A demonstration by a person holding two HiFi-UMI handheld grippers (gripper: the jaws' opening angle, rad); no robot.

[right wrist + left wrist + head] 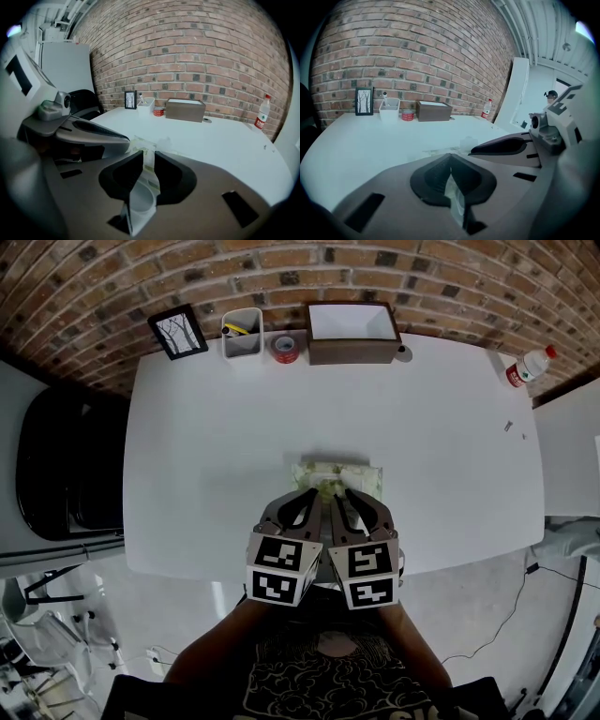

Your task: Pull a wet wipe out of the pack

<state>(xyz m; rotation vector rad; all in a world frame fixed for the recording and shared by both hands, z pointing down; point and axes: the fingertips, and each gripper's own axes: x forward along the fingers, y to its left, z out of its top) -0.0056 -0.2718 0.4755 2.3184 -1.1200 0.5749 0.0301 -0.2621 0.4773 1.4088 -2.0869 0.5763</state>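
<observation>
**White-and-green pack directly ahead of both tongs**

1. Position of the pack. The wipe pack (364,474) lies flat on the table (216,446), near the front edge and on the person's centre line. Its long axis runs left to right across the head view, square to the direction in which both tongs point. The near edge of the pack is covered by the tips of the tongs.

2. Left tongs (450,156). They are pressed together at the tips. No wipe can be confirmed between them.

3. Right tongs (148,157). They are parted by a narrow slit, and the green print of the pack shows through it. Nothing is pinched.

4. Governing relation. A pale tuft (164,140) stands up from the top of the pack, just beyond the tips of both tongs. It is probably the free end of a wipe, or else the lid flap. The two tongs sit side by side and about equally near. The right pair, being already parted, looks better placed to close on the tuft, with the left pair free to press the pack down.

5. Markings. The print on the pack is too blurred to read. A bottle (528,366) at the far right corner carries a red label, also illegible.
</observation>
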